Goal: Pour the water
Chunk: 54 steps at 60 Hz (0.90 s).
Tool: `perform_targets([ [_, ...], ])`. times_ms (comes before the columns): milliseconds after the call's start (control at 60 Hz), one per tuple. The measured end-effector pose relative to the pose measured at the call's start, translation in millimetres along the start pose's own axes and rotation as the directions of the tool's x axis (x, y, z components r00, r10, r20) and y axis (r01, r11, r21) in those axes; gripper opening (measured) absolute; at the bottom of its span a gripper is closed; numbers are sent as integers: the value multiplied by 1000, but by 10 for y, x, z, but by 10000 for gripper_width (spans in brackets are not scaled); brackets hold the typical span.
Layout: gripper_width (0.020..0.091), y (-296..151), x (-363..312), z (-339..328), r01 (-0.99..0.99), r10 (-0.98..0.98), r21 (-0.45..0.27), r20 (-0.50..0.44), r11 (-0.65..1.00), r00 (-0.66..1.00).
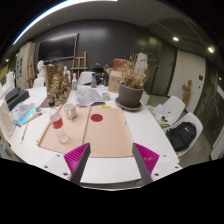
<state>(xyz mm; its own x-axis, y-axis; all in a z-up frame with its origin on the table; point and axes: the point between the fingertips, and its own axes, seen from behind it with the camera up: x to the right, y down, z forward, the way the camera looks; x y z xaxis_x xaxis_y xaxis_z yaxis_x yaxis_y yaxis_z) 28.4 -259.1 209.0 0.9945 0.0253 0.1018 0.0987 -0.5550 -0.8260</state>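
Note:
My gripper hovers over the near edge of a white table. It is open, and only bare tabletop lies between its magenta pads. Beyond the fingers lie two tan mats side by side. On the left mat stand a small red cup and, nearer to me, a clear glass. A flat red disc rests at the far end of the right mat. A whitish jug-like vessel sits farther back; its details are too small to make out.
A brown pot holding a dried plant stands at the back right of the mats. Wooden figures and assorted clutter fill the table's left side. White chairs and a black bag are on the right.

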Motion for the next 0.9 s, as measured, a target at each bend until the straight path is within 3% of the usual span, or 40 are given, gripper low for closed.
perform_targets([
  [367, 858, 57, -1167, 107, 31, -32, 10, 88, 999, 996],
  [567, 858, -68, -2151, 413, 39, -49, 66, 161, 997, 986],
  [900, 834, -44, -2626, 1799, -49, 44, 90, 65, 995, 997],
])
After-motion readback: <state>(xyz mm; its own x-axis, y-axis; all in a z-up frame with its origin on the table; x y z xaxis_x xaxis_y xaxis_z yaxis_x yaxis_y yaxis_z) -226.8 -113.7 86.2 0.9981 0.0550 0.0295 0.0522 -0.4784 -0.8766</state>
